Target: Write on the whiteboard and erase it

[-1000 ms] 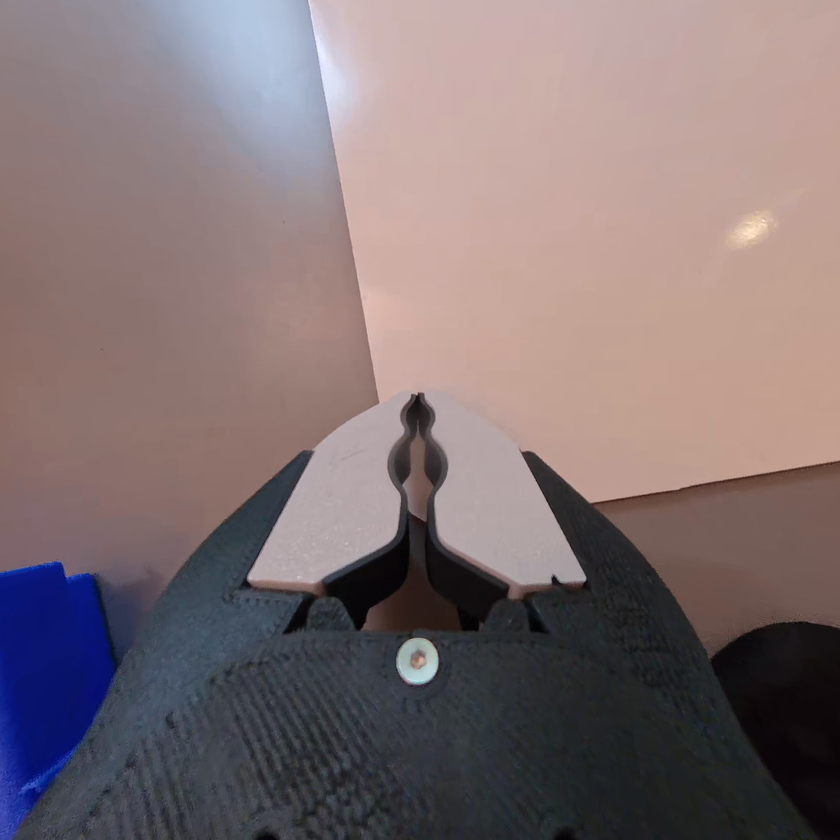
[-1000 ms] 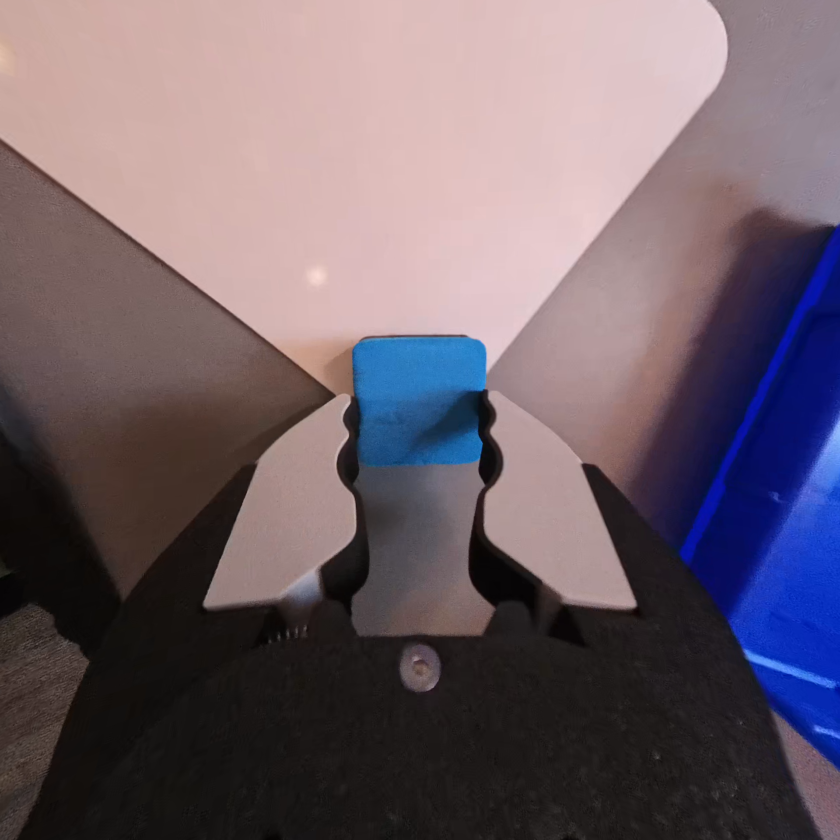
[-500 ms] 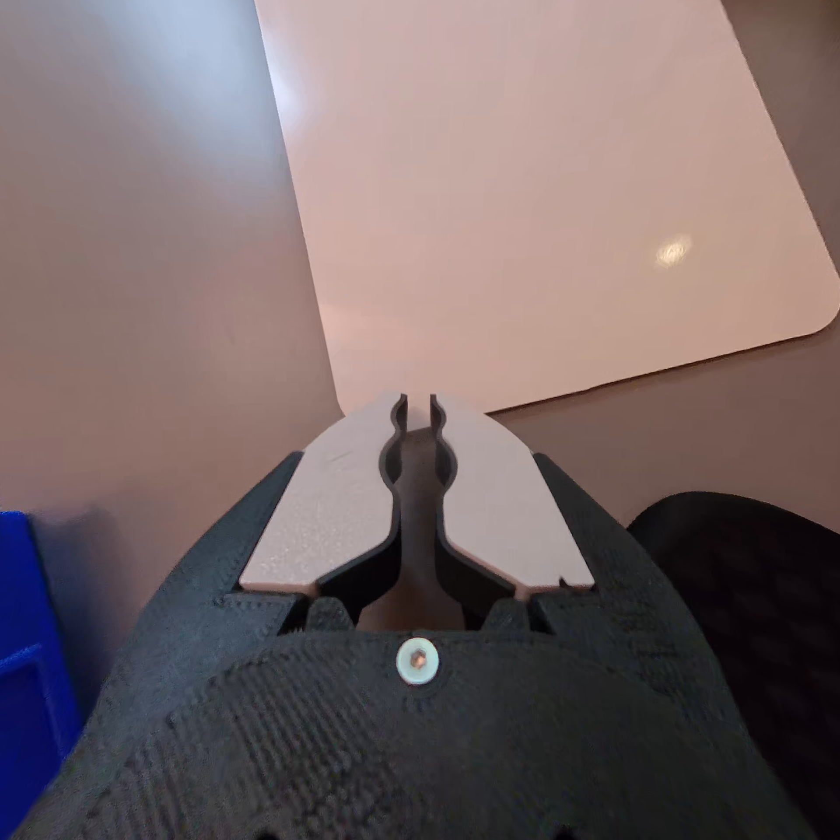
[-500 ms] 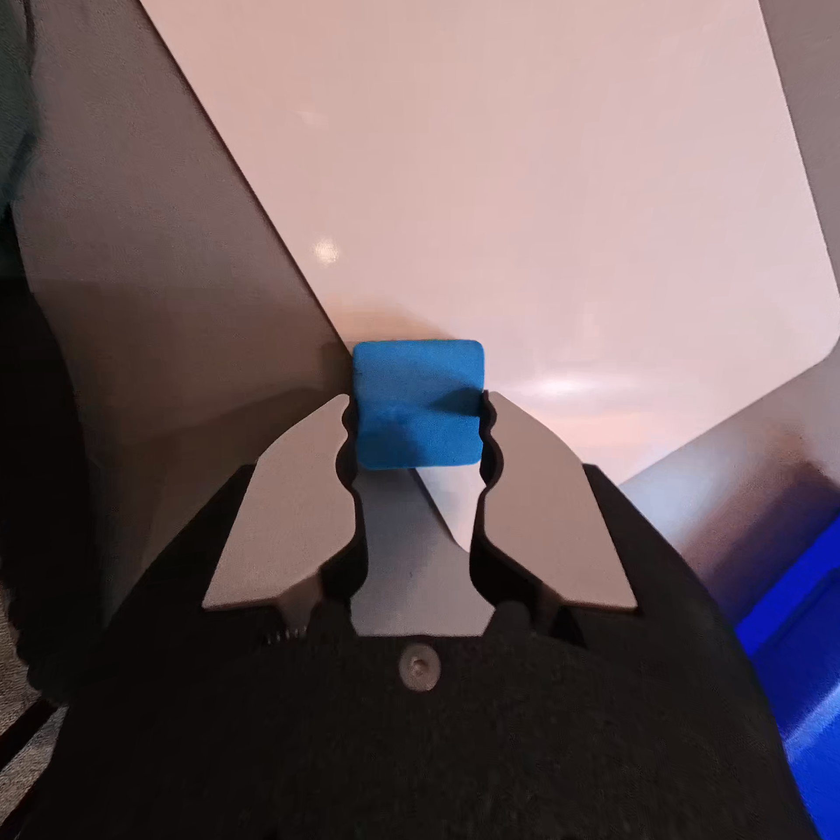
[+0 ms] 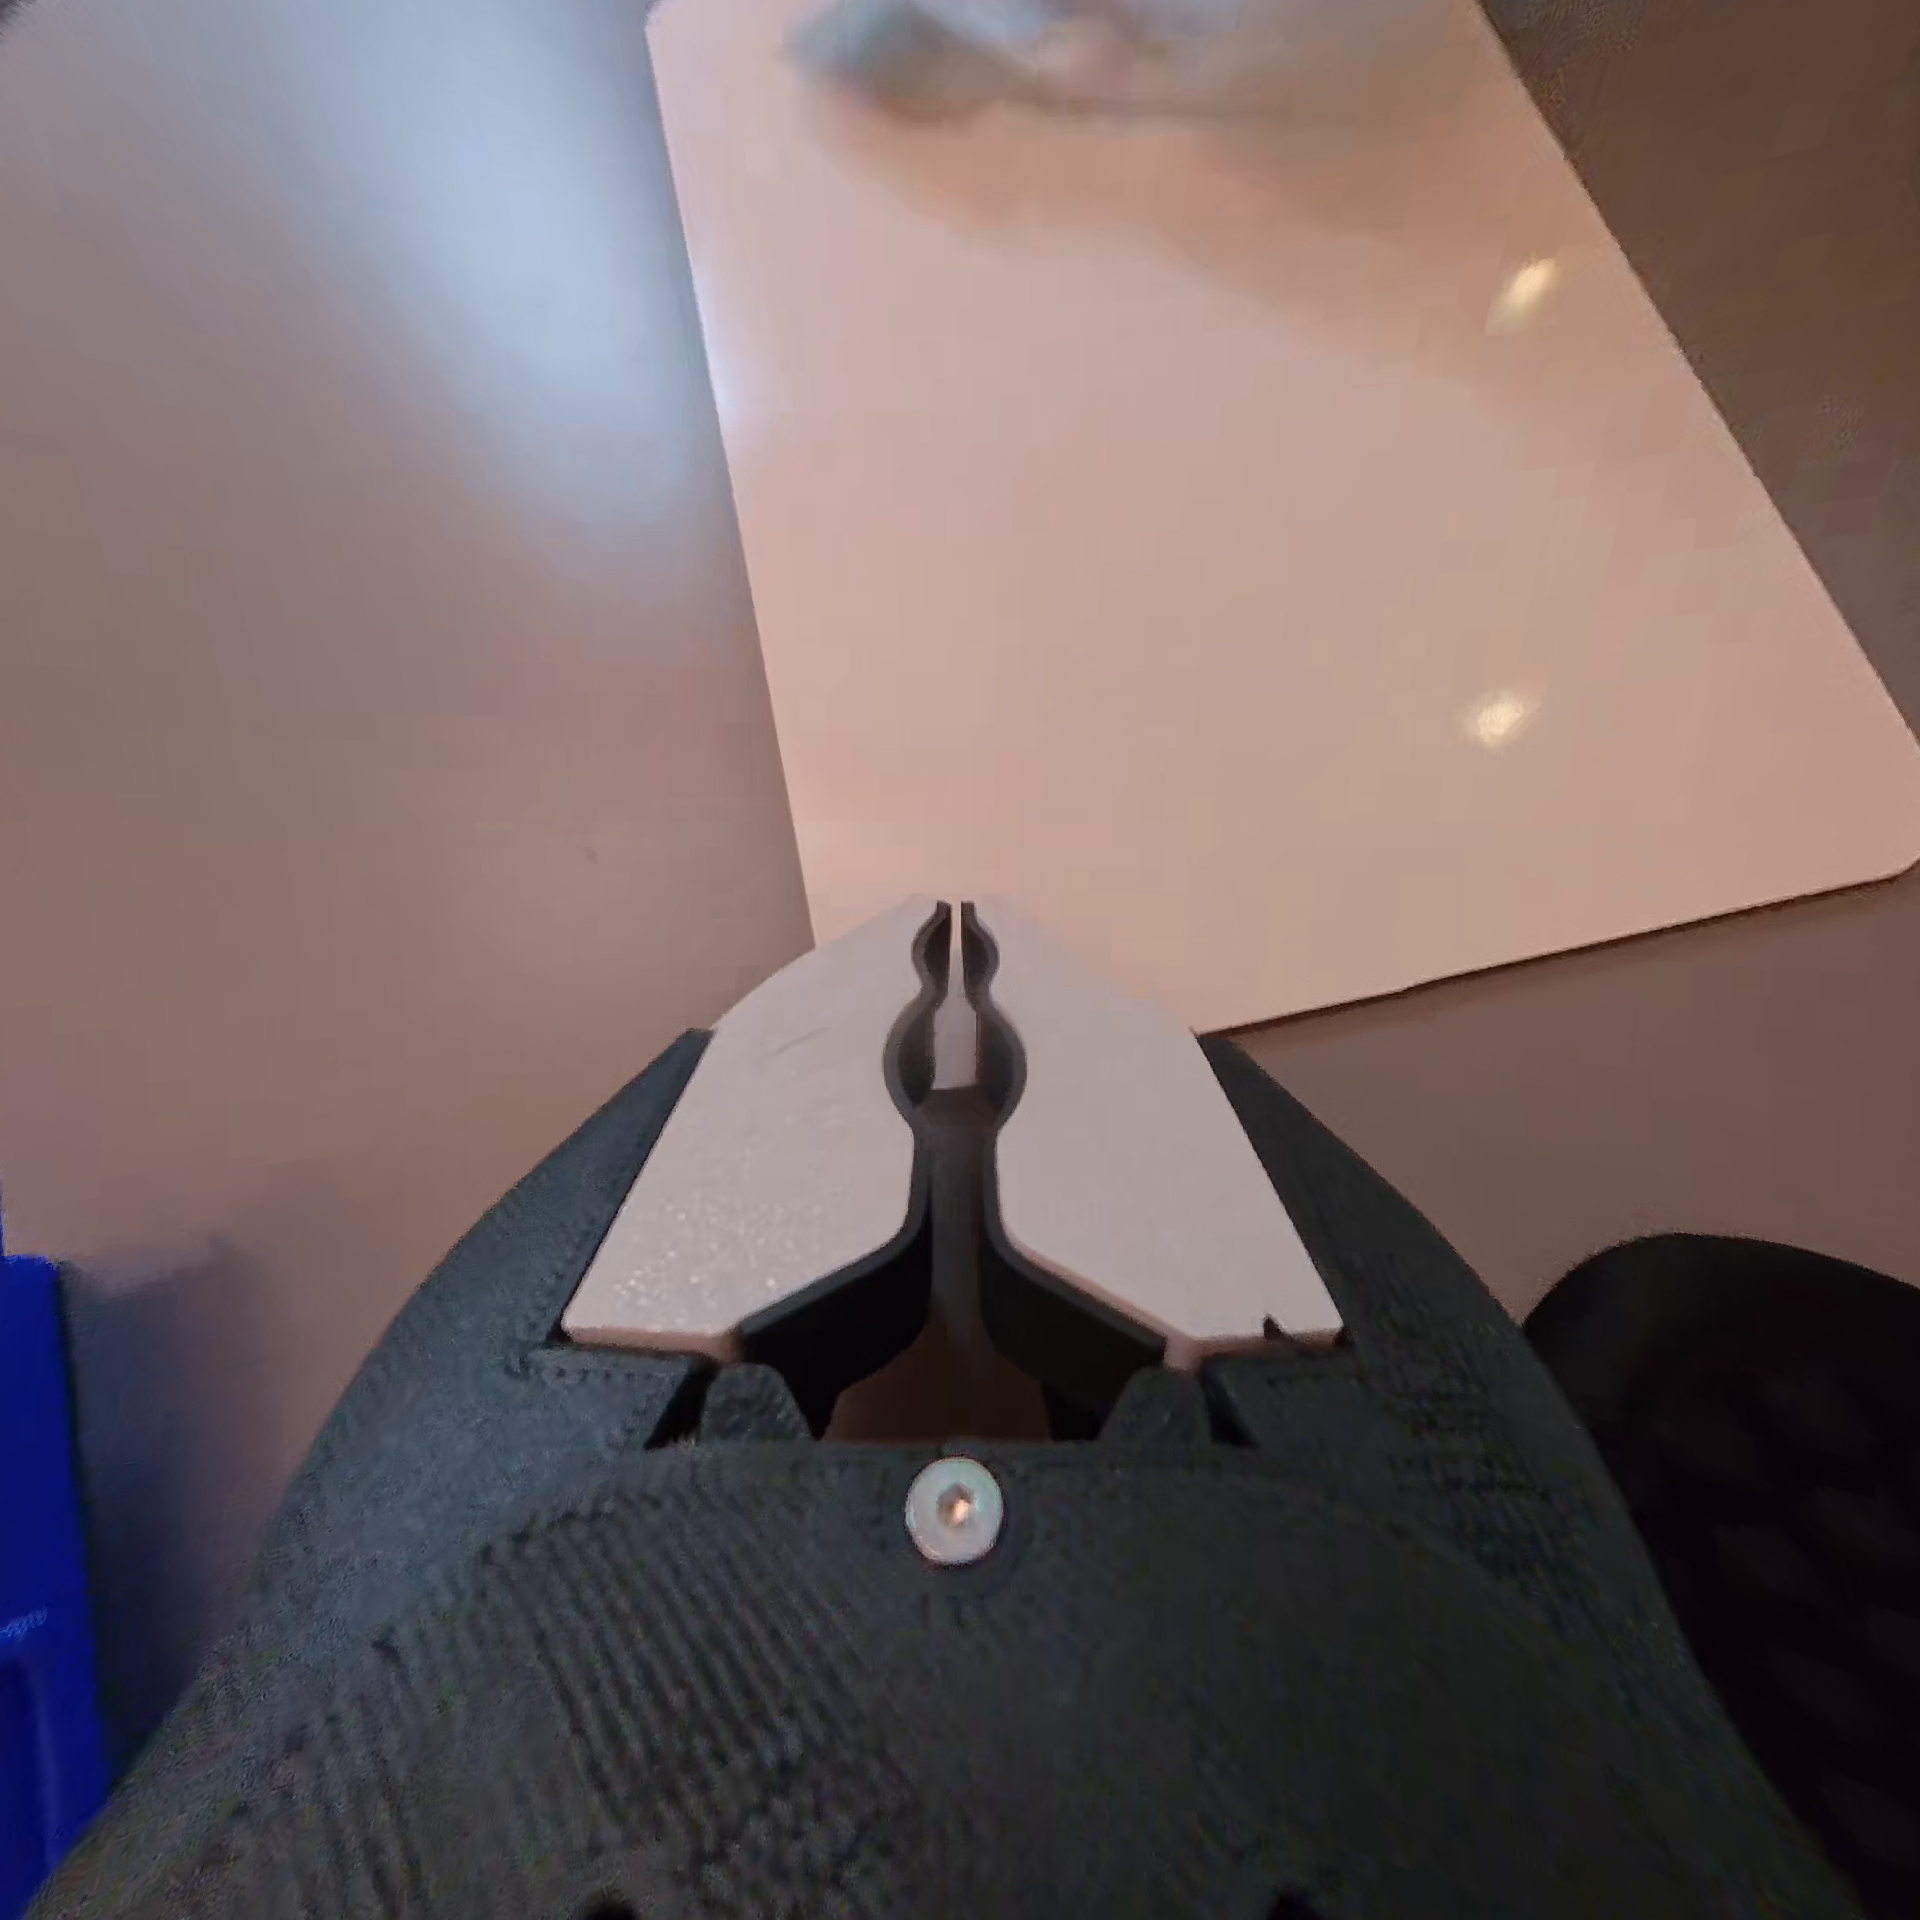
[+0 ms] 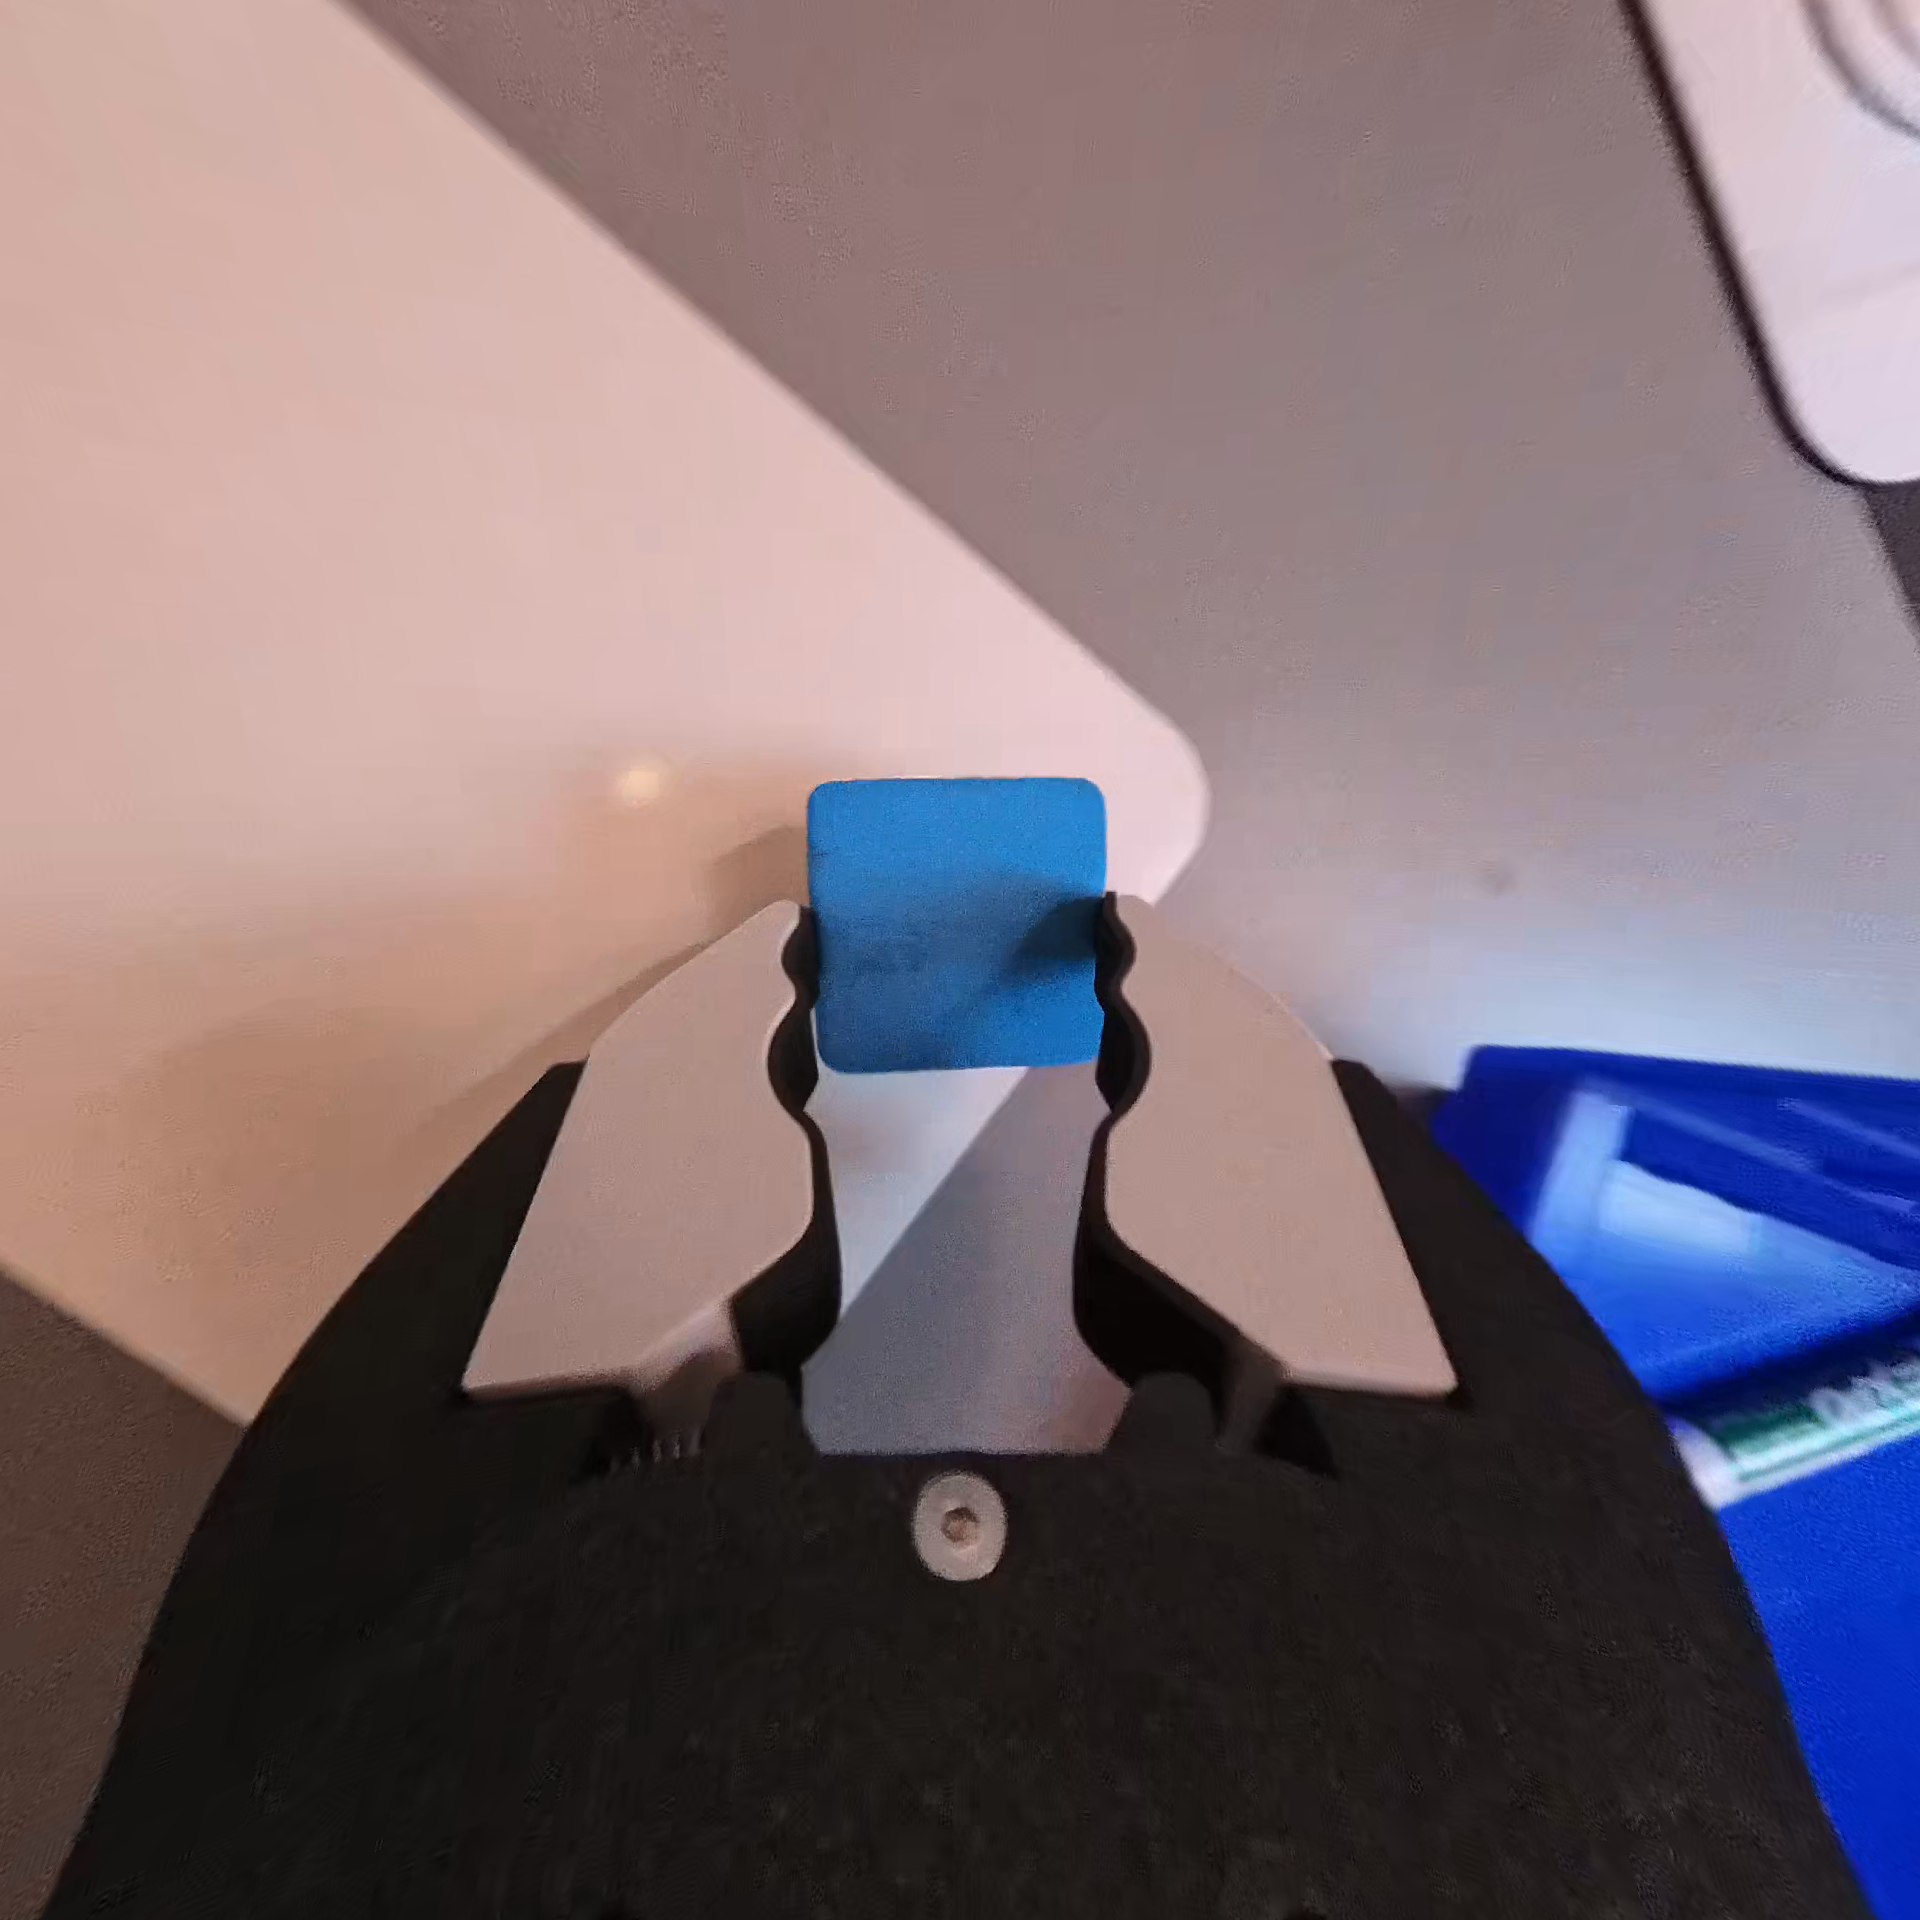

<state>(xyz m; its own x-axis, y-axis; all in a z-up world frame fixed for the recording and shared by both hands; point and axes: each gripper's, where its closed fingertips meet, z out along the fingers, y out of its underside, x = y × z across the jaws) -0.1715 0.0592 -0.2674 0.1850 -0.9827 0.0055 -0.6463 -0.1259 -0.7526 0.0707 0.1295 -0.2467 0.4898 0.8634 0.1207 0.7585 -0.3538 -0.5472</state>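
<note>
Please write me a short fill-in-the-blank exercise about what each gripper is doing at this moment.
1. The right gripper is shut on a ____ eraser.
2. The left gripper holds ____ between its nearly closed fingers.
3. The whiteboard lies flat on a grey ____.
4. In the right wrist view, a ____ bin sits right of the gripper.

Missing words: blue; nothing; table; blue

- Eraser (image 6: 954, 925): bright blue, with darker smudges.
- Whiteboard (image 5: 1247, 540): plain pinkish white, glossy.
- Table (image 5: 343, 623): flat grey-brown.
- Bin (image 6: 1714, 1226) at right: deep blue.
- Gripper fingers (image 6: 665, 1132): pale grey on black housing.
</note>
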